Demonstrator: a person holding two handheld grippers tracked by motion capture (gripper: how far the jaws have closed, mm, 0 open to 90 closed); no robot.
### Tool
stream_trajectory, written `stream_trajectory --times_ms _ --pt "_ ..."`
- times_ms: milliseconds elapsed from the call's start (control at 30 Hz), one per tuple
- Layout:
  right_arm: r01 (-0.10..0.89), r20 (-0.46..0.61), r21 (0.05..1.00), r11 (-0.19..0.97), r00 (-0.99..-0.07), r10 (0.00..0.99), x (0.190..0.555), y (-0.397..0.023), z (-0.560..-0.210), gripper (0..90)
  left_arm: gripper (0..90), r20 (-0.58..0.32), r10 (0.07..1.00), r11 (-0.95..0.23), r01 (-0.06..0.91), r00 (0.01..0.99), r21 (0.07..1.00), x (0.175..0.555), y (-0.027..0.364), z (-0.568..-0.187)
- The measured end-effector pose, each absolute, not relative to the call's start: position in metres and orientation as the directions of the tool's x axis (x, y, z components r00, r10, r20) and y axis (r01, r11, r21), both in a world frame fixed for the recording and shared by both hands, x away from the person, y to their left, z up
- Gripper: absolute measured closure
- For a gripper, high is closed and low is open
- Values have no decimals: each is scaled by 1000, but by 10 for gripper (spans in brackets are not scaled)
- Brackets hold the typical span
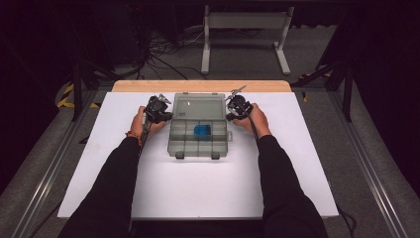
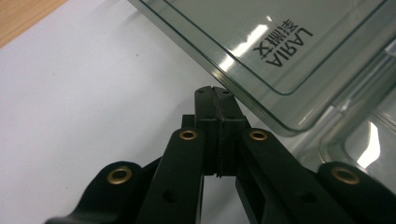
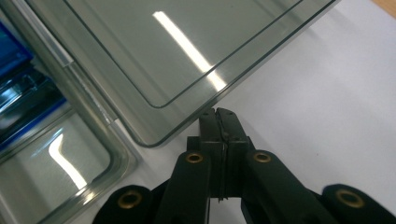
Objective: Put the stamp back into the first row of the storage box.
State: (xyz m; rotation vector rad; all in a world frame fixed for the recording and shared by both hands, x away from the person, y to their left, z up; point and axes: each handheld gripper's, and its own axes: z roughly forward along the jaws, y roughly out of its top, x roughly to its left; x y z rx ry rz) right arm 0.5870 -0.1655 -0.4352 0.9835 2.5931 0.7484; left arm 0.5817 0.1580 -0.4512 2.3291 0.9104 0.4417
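At mid-desk sits the box, its lid laid open behind, a blue item inside. Left tongs and right tongs, both pinched empty, touch the lid's side edges. Closing looks next: slip under and lift together.

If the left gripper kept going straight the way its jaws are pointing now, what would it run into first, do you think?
Most likely the rim of the open clear lid of the organiser box. The left gripper has its jaws shut, with the tips right at that edge; whether they already touch it is unclear.
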Motion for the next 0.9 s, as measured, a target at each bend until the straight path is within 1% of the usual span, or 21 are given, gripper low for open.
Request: stream_trajectory --times_ms 133,167,233,433,600,900 --pt "522 -90 579 627 -723 685 589 -163 -438 900 897 77 714 -572 516 696 638 585 156 -451" --pt "520 -92 589 619 -717 691 590 -162 -438 900 897 83 732 -554 520 676 650 586 154 -452" --pt "521 -95 604 603 -704 704 590 -161 -440 900 897 75 741 -540 525 668 658 586 153 -453" --pt "514 -110 629 583 -684 721 591 -159 -442 900 897 66 753 -514 522 655 680 587 154 -453" --pt "504 -125 654 564 -663 738 590 -158 -441 900 897 75 764 -495 507 641 706 588 154 -449" --pt "455 -155 713 534 -641 752 586 -159 -429 900 897 102 772 -484 476 627 734 585 153 -435"
